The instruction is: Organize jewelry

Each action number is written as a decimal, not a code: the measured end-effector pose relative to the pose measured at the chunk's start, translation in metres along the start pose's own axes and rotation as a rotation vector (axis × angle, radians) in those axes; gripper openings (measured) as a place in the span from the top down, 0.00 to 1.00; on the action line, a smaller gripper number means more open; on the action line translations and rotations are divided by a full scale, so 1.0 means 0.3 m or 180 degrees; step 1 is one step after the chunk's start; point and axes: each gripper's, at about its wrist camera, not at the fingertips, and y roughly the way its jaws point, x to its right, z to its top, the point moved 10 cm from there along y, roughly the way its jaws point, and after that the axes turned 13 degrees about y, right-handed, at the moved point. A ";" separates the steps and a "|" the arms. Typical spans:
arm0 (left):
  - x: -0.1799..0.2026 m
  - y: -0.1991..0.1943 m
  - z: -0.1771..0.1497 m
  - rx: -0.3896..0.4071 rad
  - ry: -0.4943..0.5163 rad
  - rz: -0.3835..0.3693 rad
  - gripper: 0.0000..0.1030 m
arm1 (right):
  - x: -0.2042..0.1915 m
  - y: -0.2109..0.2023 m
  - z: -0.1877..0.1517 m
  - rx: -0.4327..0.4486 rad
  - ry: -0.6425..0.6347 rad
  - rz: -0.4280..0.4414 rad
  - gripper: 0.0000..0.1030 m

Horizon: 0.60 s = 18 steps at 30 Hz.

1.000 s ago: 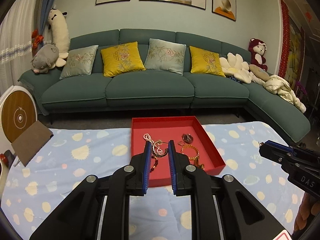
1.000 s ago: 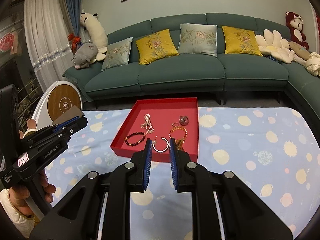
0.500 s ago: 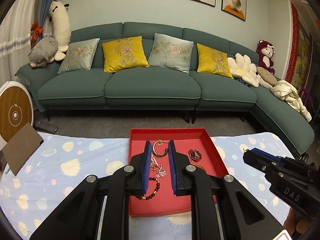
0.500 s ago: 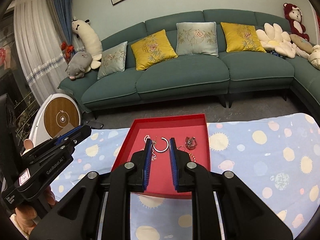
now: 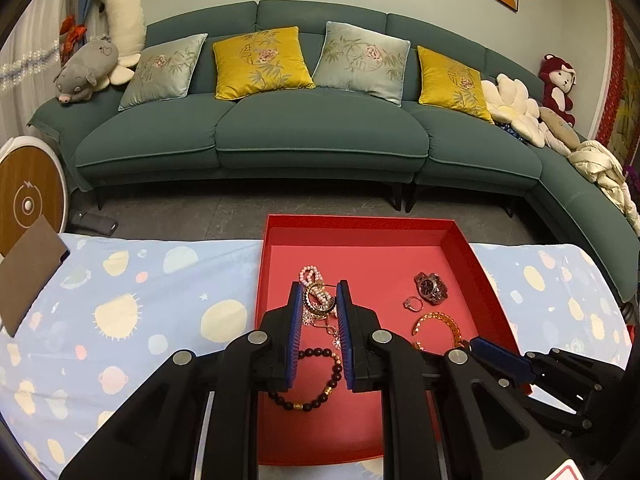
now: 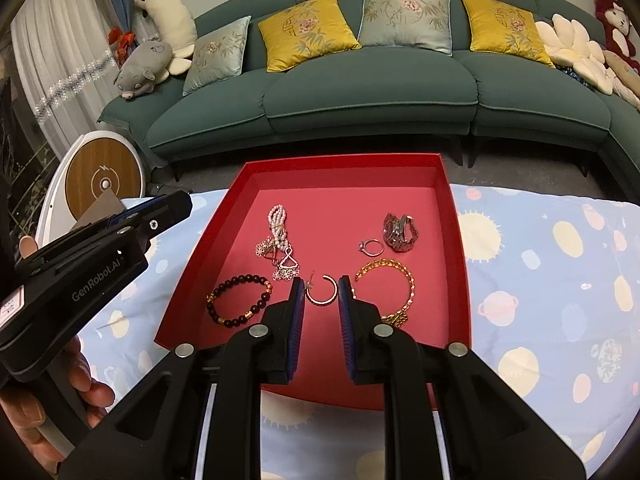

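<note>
1. Two views covered. Left wrist: left gripper (image 5: 319, 300) poised over red tray (image 5: 276, 232), fingers spread with gold hoop earring (image 5: 318, 300) between the tips, contact unclear; black bead bracelet (image 5: 308, 380) below, watch (image 5: 430, 288) and ring (image 5: 413, 303) off to the right.
2. Right wrist: right gripper (image 6: 321, 294) above the same tray (image 6: 456, 216), fingers spread around the hoop (image 6: 321, 291), grip impossible to tell; pearl strand (image 6: 278, 228) farther back, gold chain bracelet (image 6: 394, 280) just beside.
</note>
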 end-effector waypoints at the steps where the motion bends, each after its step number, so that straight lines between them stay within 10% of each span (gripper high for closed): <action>1: -0.003 0.011 -0.008 -0.0031 -0.0016 -0.0019 0.86 | -0.005 0.015 -0.008 -0.0036 -0.0012 0.0002 0.84; 16: -0.017 0.032 -0.015 -0.0073 -0.0120 -0.0095 0.81 | -0.012 0.047 -0.017 -0.0082 0.0046 0.0100 0.82; 18: -0.021 0.028 -0.011 -0.0063 -0.0162 -0.0116 0.67 | -0.018 0.041 -0.012 -0.0044 0.0031 0.0124 0.82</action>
